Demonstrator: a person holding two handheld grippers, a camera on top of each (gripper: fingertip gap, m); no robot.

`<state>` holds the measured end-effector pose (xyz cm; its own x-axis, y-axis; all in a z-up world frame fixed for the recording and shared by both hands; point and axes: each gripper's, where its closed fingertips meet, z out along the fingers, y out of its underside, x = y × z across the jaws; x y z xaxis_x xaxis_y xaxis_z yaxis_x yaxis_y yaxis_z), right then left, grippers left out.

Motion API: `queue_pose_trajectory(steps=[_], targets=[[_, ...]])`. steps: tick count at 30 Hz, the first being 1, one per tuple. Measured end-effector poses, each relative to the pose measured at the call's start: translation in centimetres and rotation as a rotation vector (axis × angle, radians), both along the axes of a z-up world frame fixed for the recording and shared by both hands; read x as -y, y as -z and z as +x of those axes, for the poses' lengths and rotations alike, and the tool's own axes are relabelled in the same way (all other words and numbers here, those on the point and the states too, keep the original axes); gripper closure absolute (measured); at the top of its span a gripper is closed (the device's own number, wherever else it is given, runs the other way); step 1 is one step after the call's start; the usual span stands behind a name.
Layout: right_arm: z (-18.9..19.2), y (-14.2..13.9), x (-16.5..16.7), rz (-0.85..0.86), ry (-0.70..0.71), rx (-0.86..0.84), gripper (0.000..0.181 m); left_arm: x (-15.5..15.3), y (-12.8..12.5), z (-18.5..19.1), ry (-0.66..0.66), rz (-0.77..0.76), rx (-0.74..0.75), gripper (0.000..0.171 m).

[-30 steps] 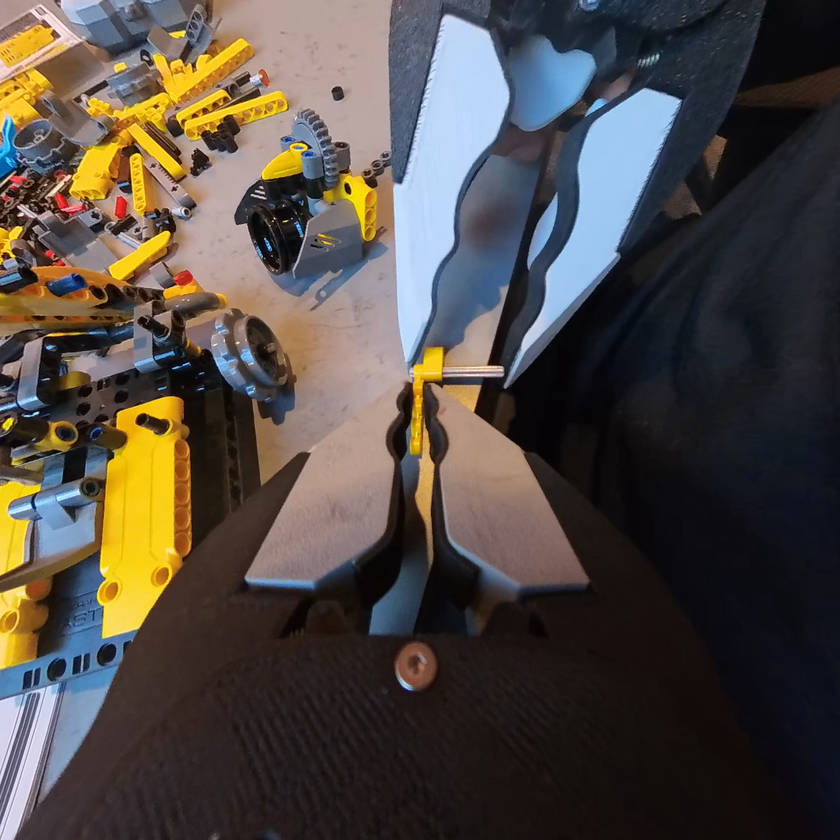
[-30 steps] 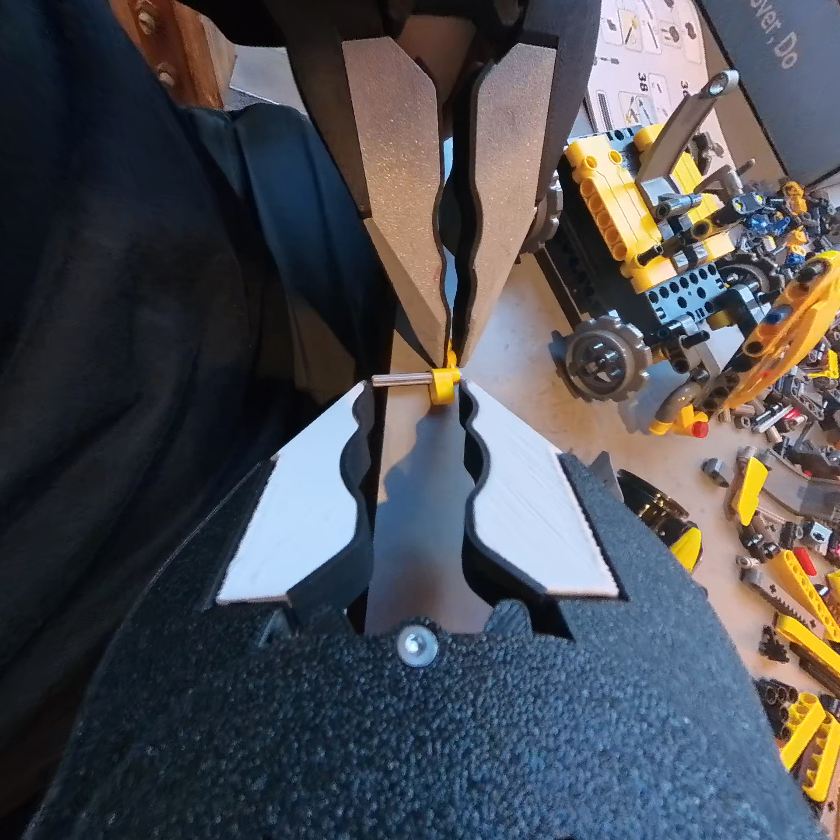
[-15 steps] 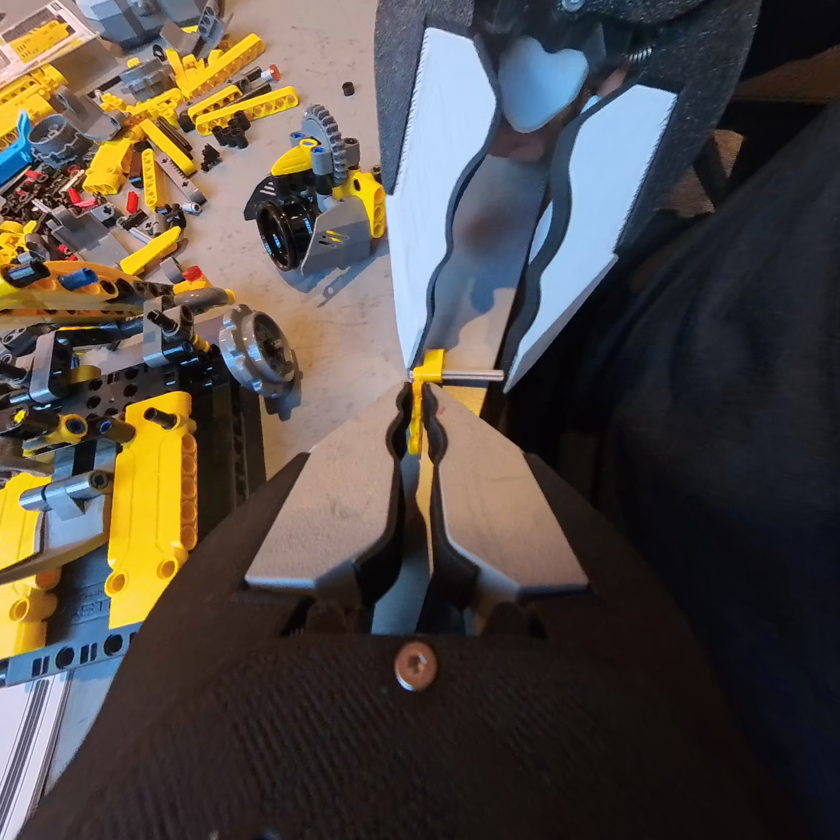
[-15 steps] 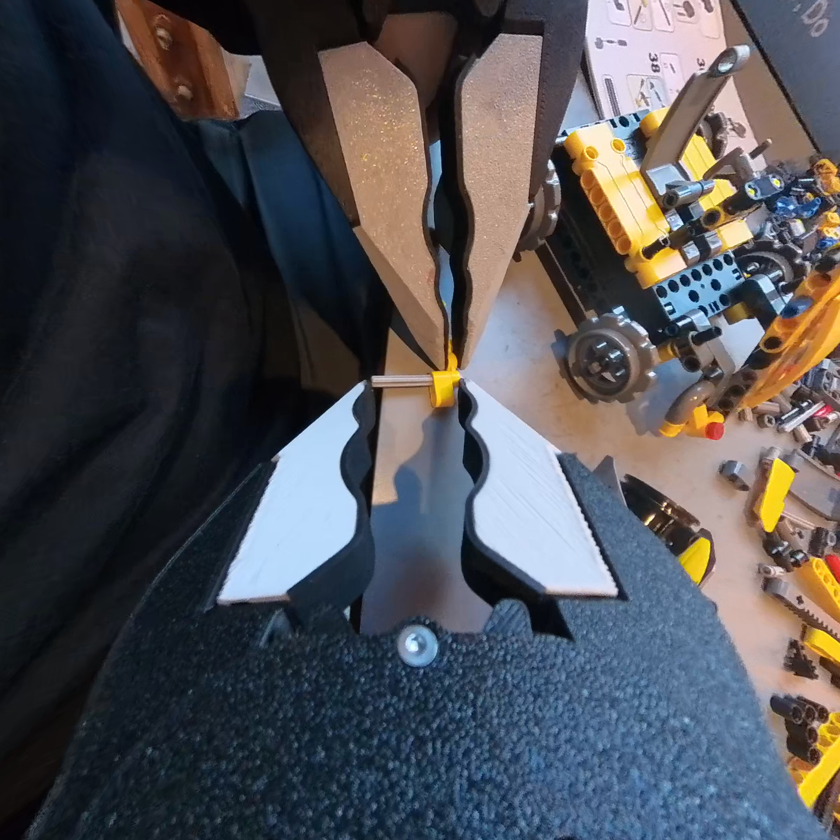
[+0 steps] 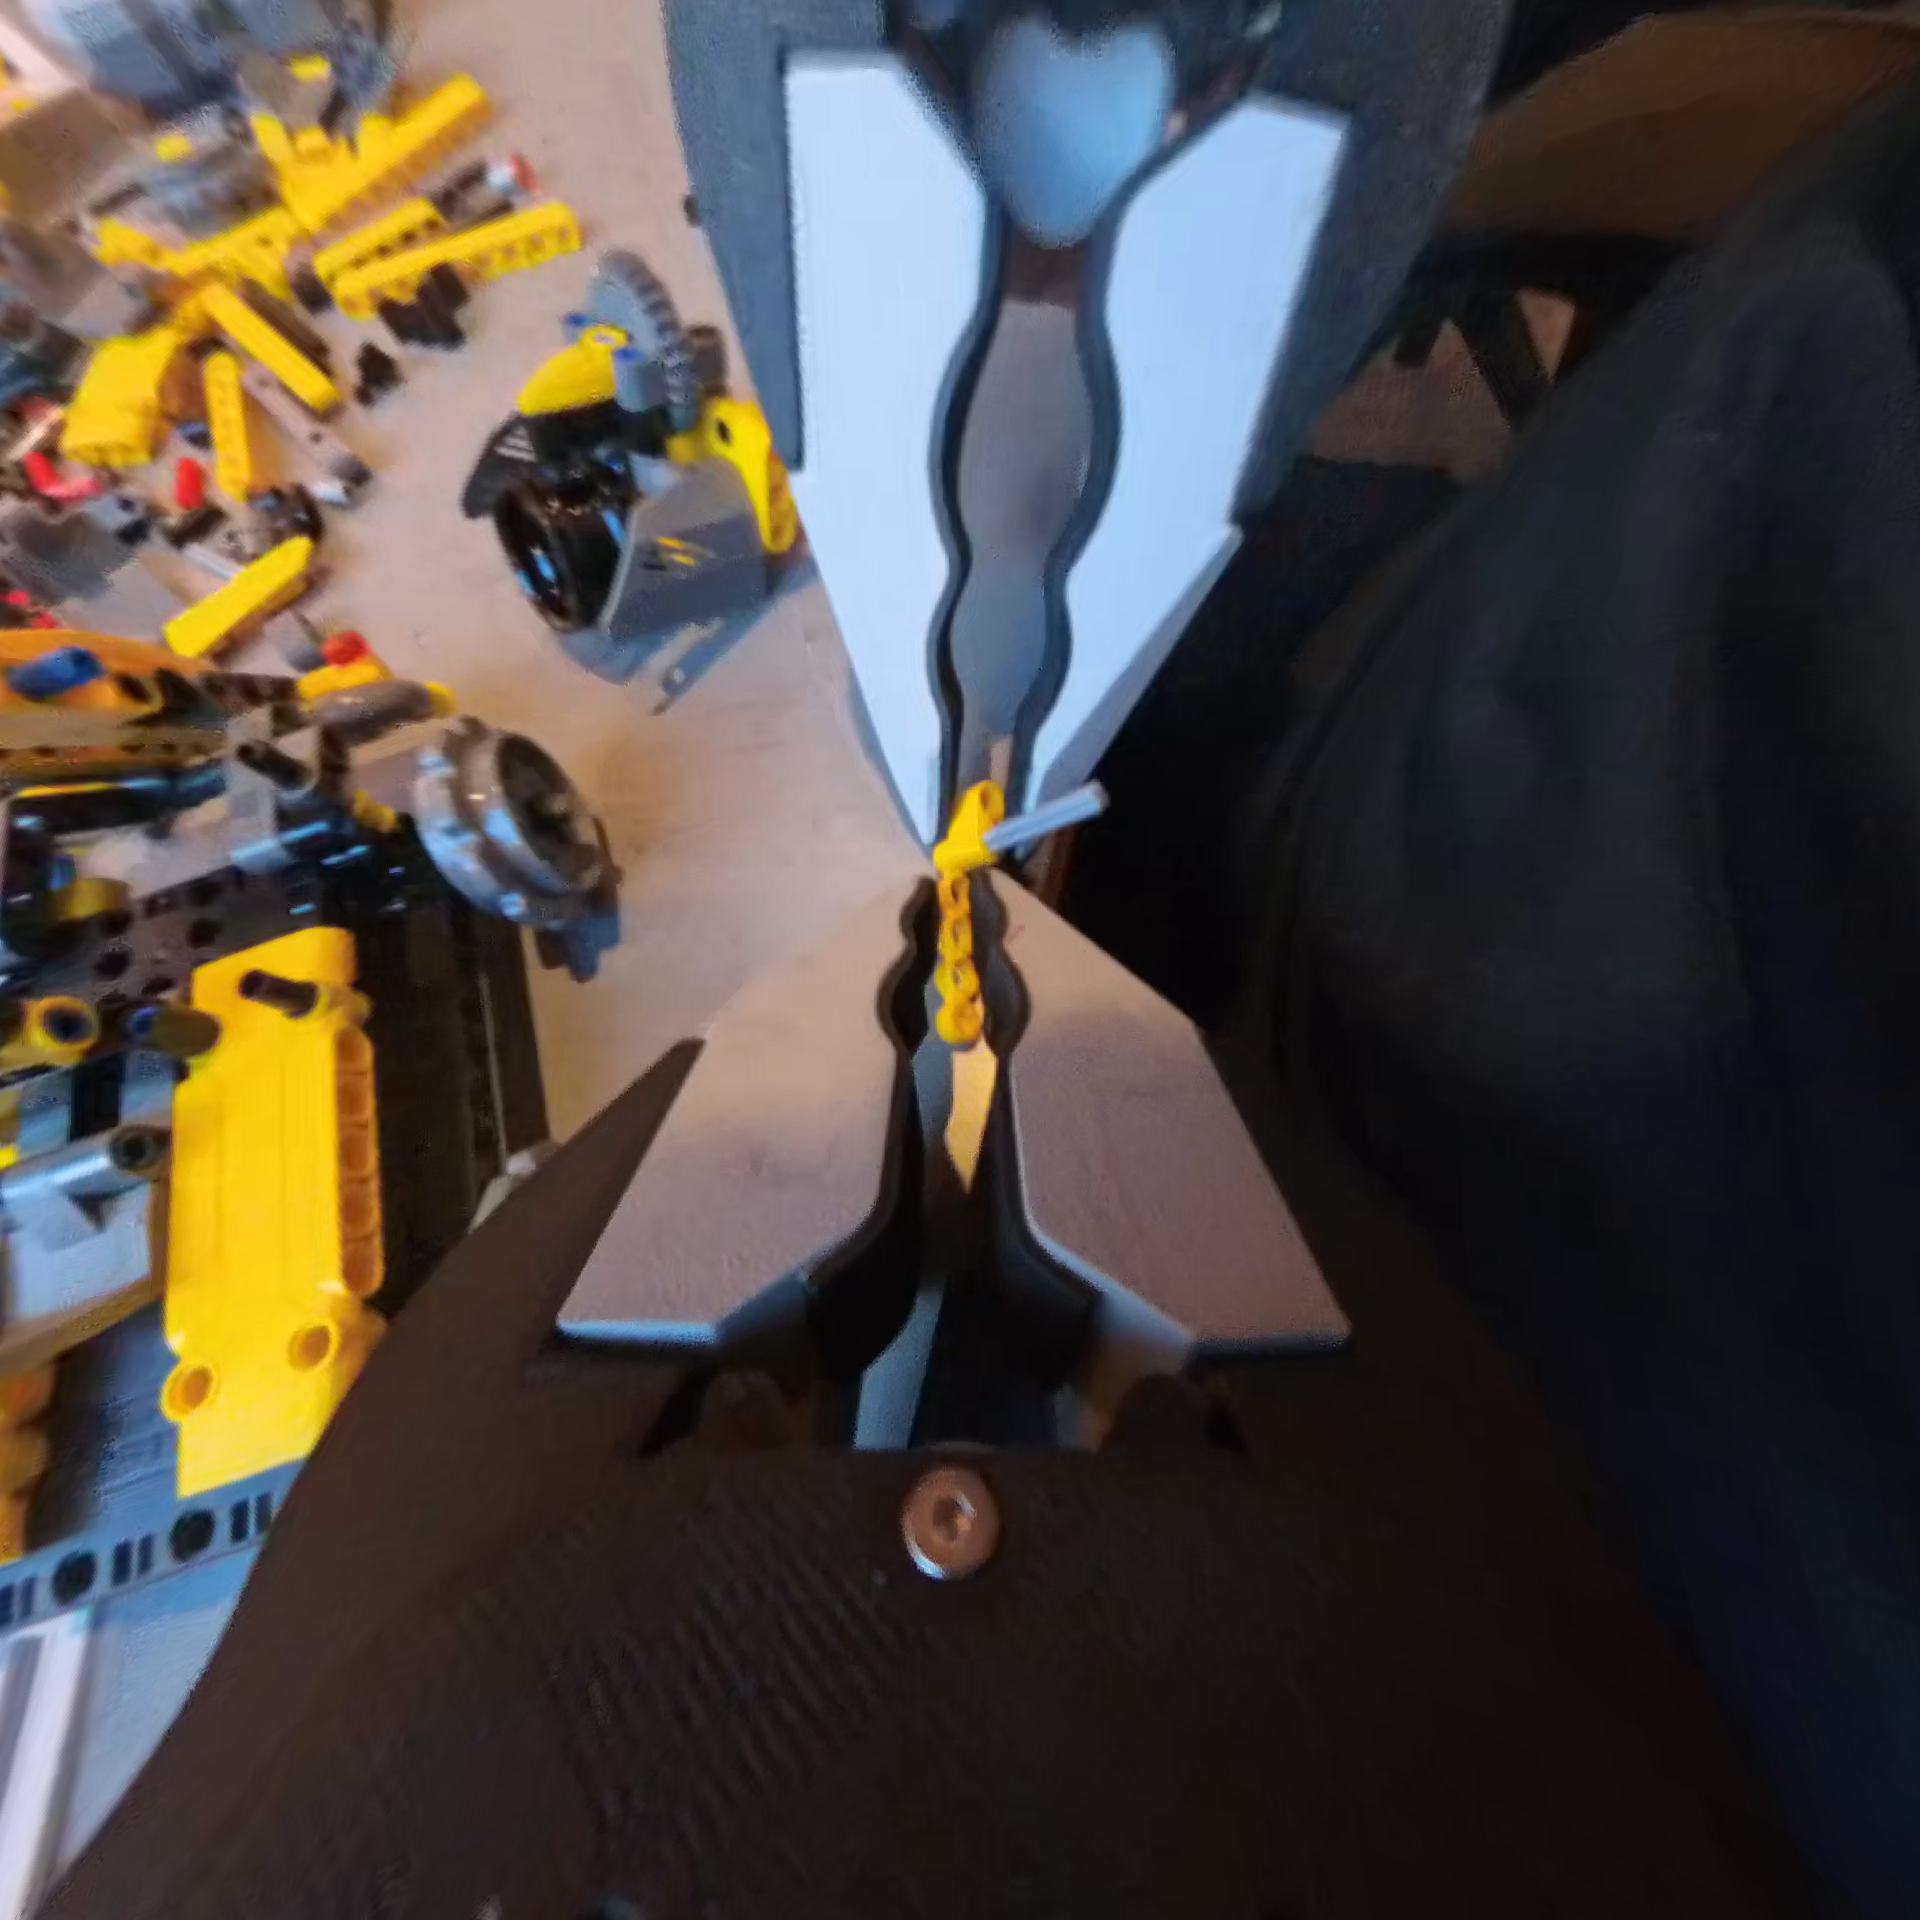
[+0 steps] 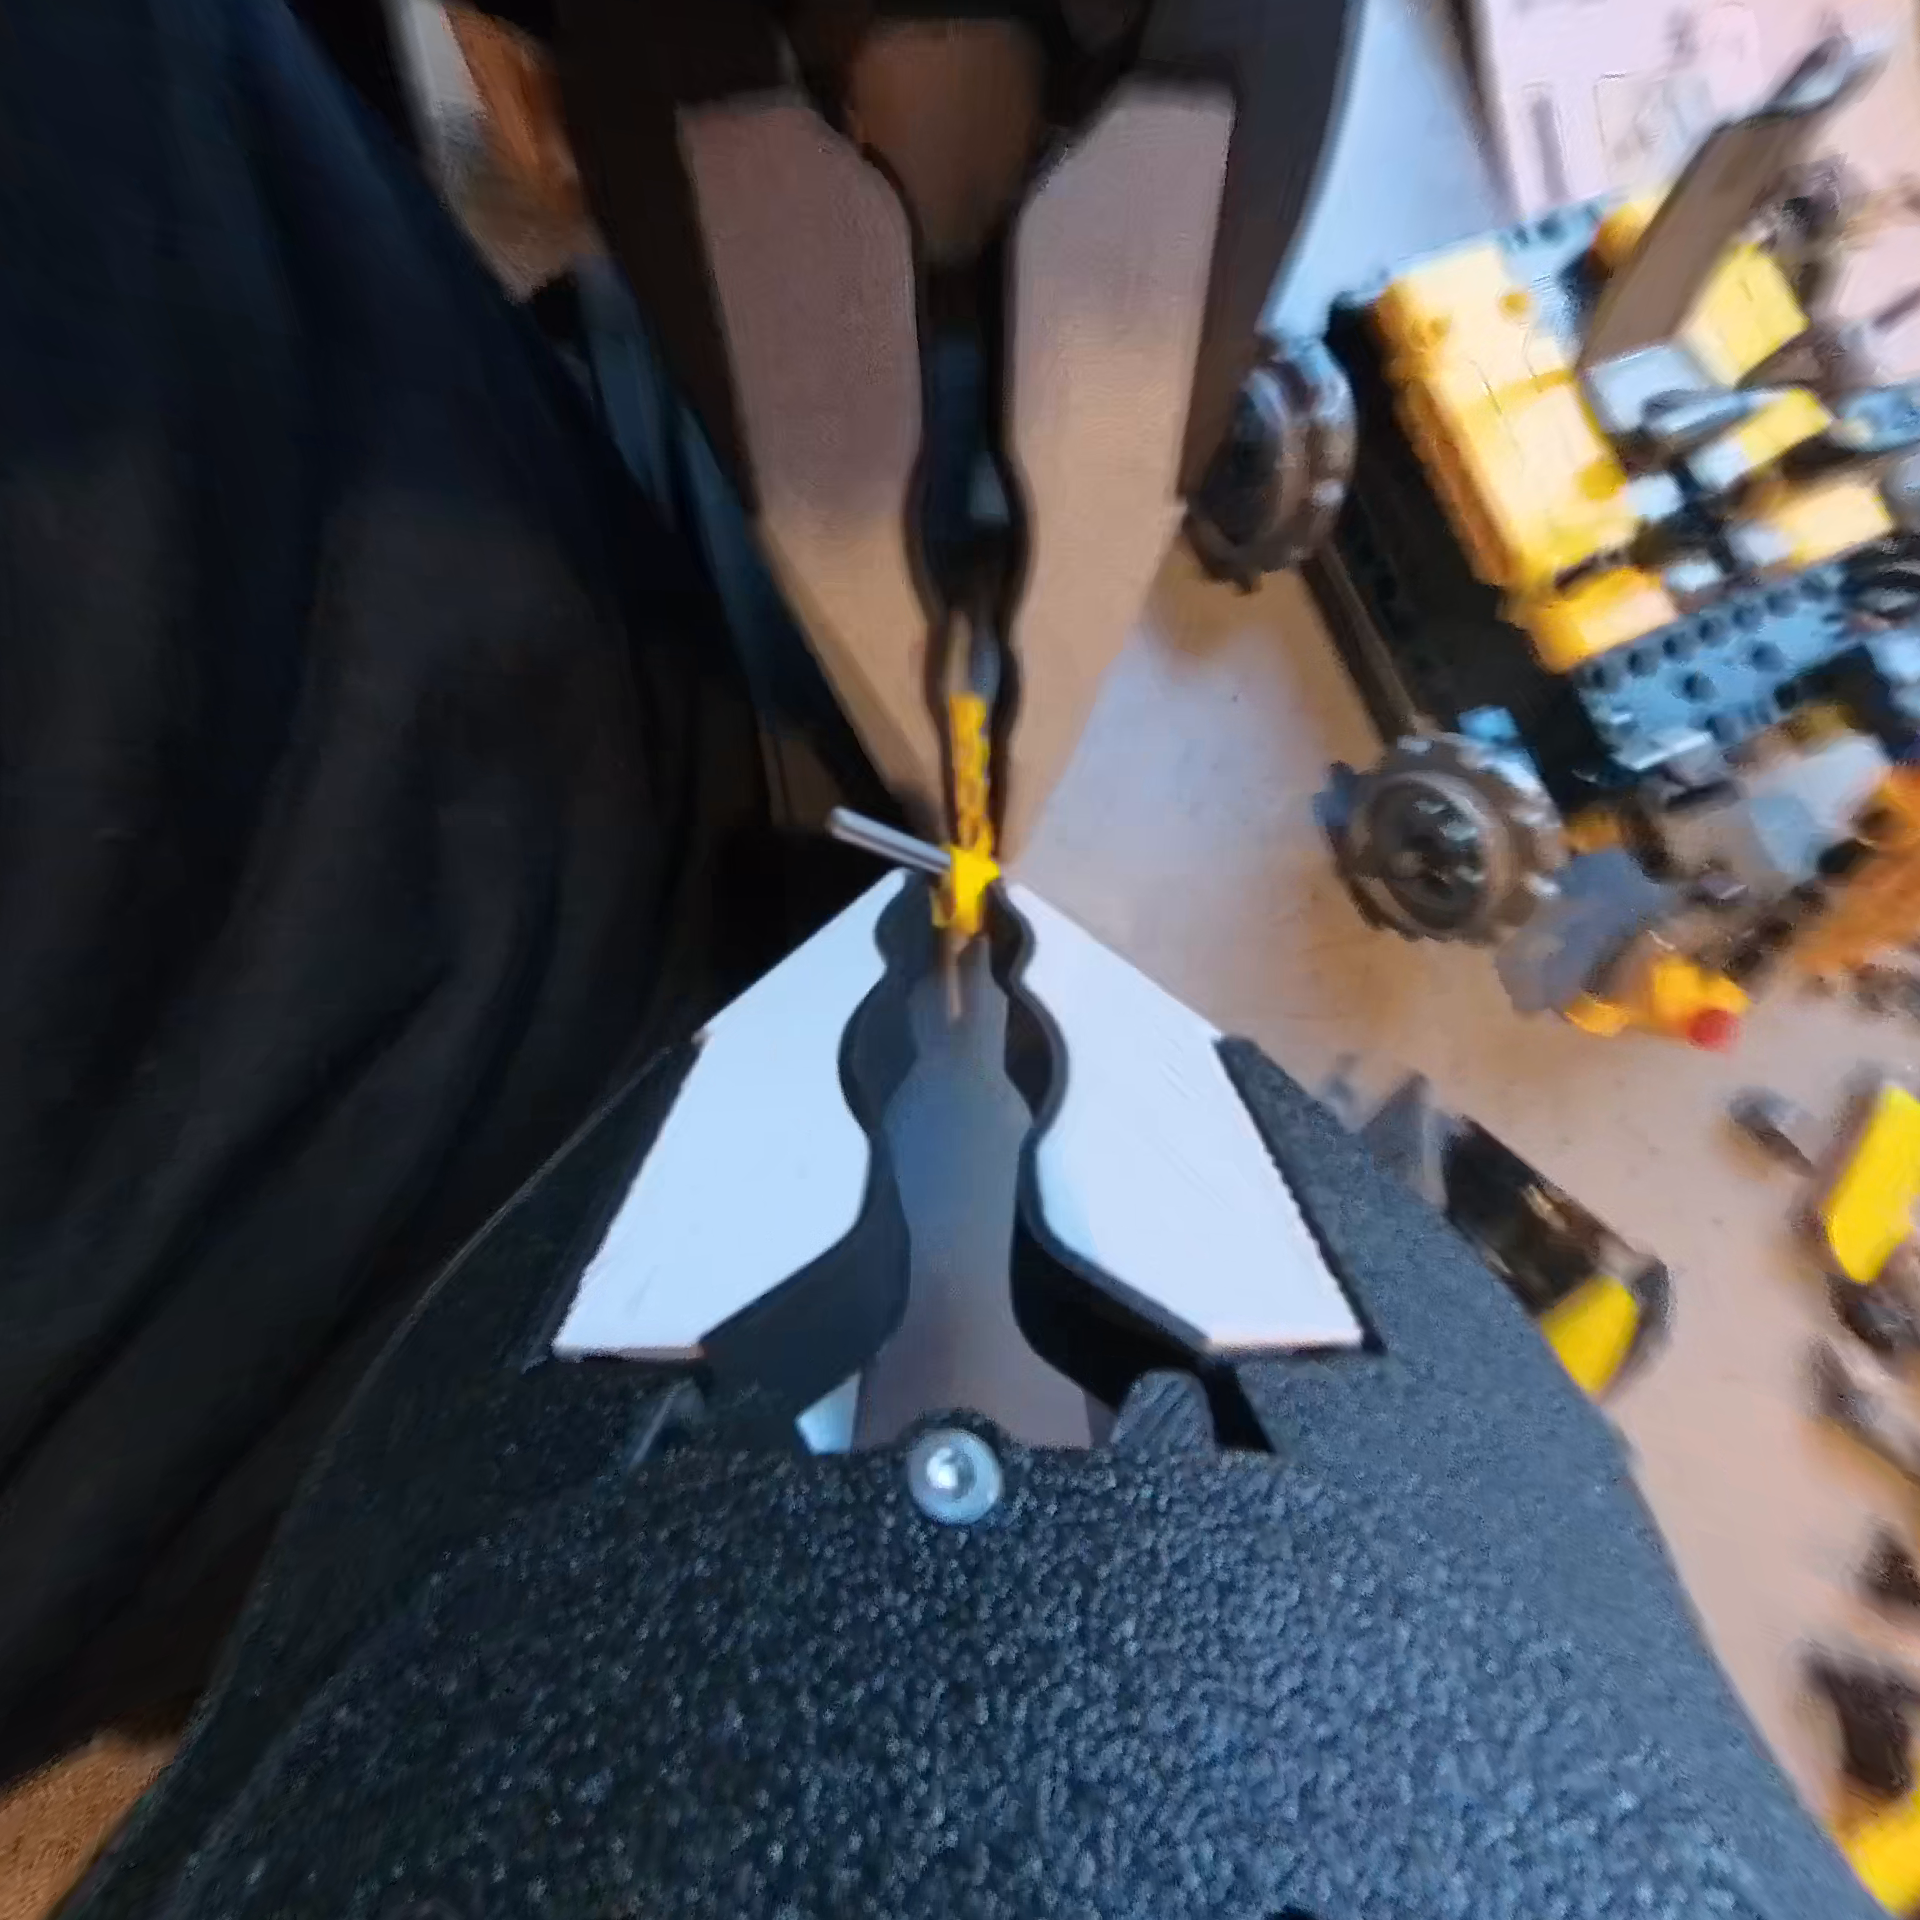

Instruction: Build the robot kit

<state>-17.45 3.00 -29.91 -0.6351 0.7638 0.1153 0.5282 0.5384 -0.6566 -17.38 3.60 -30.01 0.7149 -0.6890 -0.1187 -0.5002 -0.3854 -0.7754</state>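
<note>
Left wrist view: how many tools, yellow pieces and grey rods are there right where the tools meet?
Tools: 2 (left tool, right tool)
Yellow holed piece: 1
Grey rod: 1
Total: 4

Left gripper (image 5: 956, 883) and right gripper (image 6: 961, 883) meet tip to tip, both with fingers pinched nearly together.
</note>
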Motion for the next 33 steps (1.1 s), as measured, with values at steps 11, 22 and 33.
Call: queue_pose_trajectory(steps=[11, 22, 33], targets=[[-0.3, -0.1, -1.8, -0.089, 0.114, -0.035, 0.158, -1.2, -0.2, -0.8, -0.078, 0.095, -0.071, 0.171], [0.2, -0.4, -1.2, -0.108, 0.167, -0.057, 0.138, -1.5, -0.3, -0.7, -0.087, 0.121, -0.084, 0.171], [0.0, 0.6, -0.8, 0.187, 0.060, -0.162, 0.143, -1.3, -0.2, -0.6, -0.064, 0.133, -0.096, 0.170]])
